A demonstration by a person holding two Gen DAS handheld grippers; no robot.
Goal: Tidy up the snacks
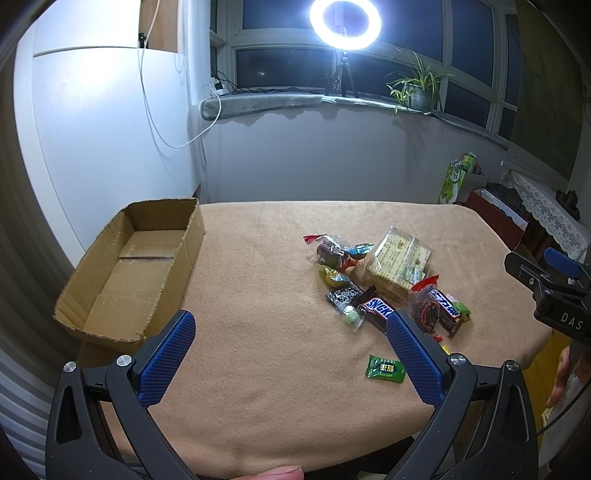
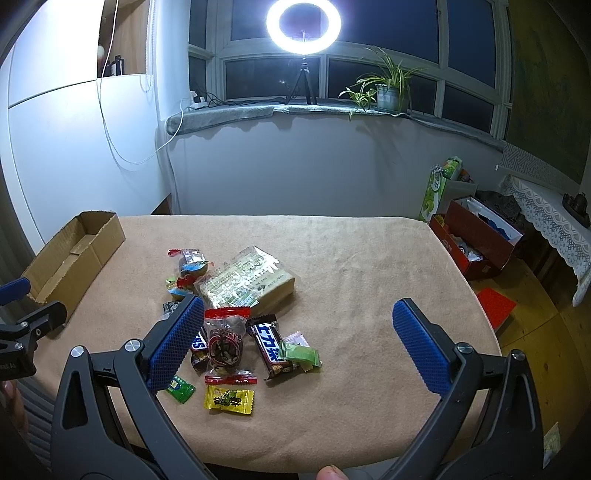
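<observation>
Both grippers wide open, nothing between the pads, both hovering over the near edge of the surface [image 1: 258, 280].

Left gripper [image 1: 291, 328]: aimed at bare cloth between box and snack pile. Its right pad overlaps the Snickers bar [image 1: 376, 309] in view; can't tell if touching.

Right gripper [image 2: 299, 321]: aimed at the pile's near-right side. Its left pad overlaps the pile's left edge in its own view, covering part of the Snickers.

Box [image 1: 129, 266]: open cardboard, at the far-left corner of the surface, hanging partly past the left edge. No snacks inside.

Snacks, all on the cloth, clustered right of centre, well apart from the box:
- Cracker pack [image 2: 247, 280], clear wrapper, biggest item, at the far side of the pile.
- Small wrapped candies [image 1: 340, 254] just left of it, touching each other.
- Red-ended clear bag [image 2: 225, 339] with dark contents, in front of the crackers, lying over the Snickers.
- Second chocolate bar [image 2: 271, 350], blue/white lettering, just right of that bag, with a light green wrapper [image 2: 301, 354] on its right side.
- Black patterned packet [image 1: 343, 295] at the pile's left, touching the Snickers.
- Green candy [image 1: 385, 369] alone, nearest the left gripper, apart from the pile.
- Yellow candy [image 2: 229, 398] at the near edge of the pile, just beside the green one.

Background: ring light [image 2: 303, 25] on a tripod and a plant [image 2: 388, 88] on the windowsill.
</observation>
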